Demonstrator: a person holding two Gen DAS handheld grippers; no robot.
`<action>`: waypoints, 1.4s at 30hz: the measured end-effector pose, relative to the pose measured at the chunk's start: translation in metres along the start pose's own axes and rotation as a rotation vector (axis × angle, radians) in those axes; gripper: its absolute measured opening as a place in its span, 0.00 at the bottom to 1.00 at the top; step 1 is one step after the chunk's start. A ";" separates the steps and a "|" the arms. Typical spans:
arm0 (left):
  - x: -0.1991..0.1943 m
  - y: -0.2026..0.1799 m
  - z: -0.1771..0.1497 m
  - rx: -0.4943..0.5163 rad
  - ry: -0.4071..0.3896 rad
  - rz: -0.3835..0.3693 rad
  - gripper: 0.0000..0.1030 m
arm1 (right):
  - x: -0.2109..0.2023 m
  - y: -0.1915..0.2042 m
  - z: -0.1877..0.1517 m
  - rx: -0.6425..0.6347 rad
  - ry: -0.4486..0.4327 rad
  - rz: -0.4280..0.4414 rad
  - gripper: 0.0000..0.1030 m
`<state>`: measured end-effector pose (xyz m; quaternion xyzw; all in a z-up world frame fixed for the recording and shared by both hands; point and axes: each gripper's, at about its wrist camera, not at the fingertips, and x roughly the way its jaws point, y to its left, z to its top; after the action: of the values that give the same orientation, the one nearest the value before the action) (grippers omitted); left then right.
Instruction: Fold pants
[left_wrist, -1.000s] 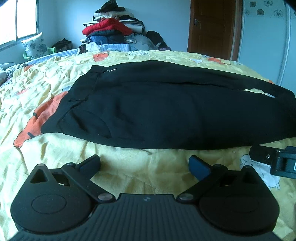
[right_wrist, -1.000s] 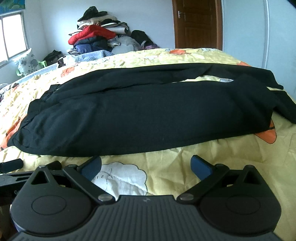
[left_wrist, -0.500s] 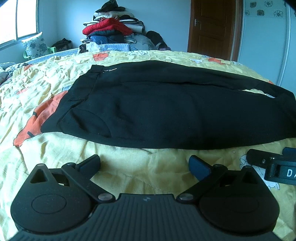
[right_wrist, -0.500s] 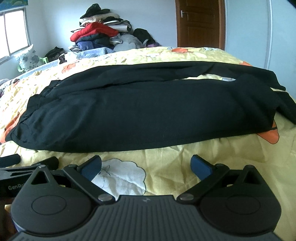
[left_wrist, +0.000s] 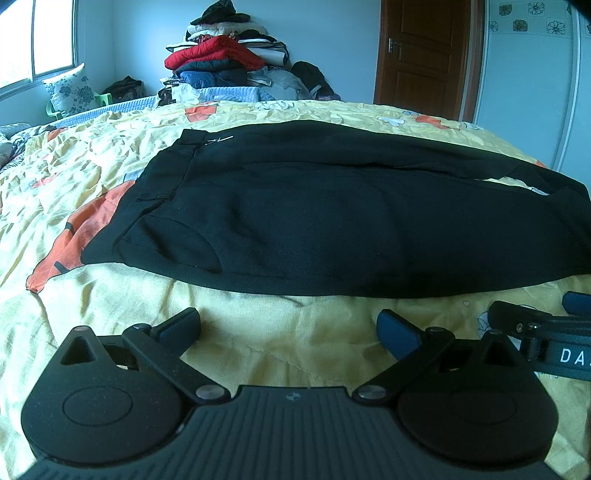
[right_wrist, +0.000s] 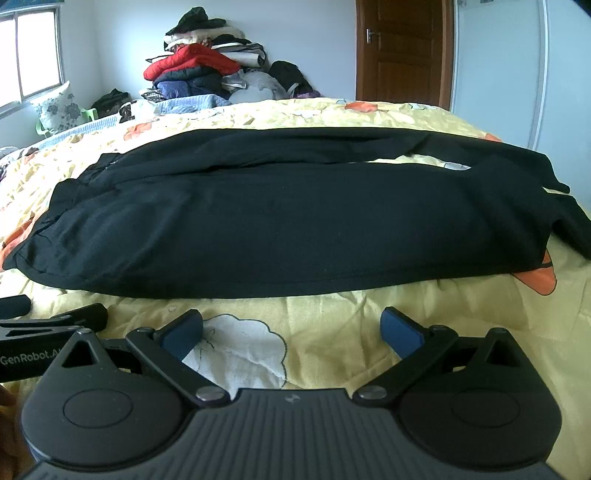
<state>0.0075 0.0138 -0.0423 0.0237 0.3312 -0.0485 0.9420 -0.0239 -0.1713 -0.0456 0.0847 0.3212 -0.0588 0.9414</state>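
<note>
Across the yellow bedspread (left_wrist: 258, 332) at twelve o'clock lie the black pants (left_wrist: 332, 221), spread lengthwise, while the left gripper (left_wrist: 288, 328) and right gripper (right_wrist: 291, 328) hover spread wide and empty, so the approach seems underway, next pinching the near edge.

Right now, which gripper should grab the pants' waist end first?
Probably left: the left gripper faces the waistband of the pants, while the right gripper sits nearer the leg ends. Both are open.

Black ribbed left gripper (left_wrist: 288, 328), blue-padded jaws, silver pivot screws.
</note>
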 end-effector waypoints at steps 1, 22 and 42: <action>0.000 0.000 0.000 0.000 0.000 0.000 1.00 | 0.000 0.000 0.000 -0.001 -0.002 -0.001 1.00; 0.000 0.001 0.000 0.000 -0.001 -0.001 1.00 | 0.000 0.002 -0.002 -0.002 -0.012 -0.010 1.00; 0.000 0.001 -0.001 0.000 -0.001 -0.002 1.00 | 0.000 0.000 -0.003 0.002 -0.017 -0.009 1.00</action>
<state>0.0073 0.0152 -0.0428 0.0233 0.3309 -0.0492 0.9421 -0.0257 -0.1703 -0.0481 0.0838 0.3133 -0.0642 0.9438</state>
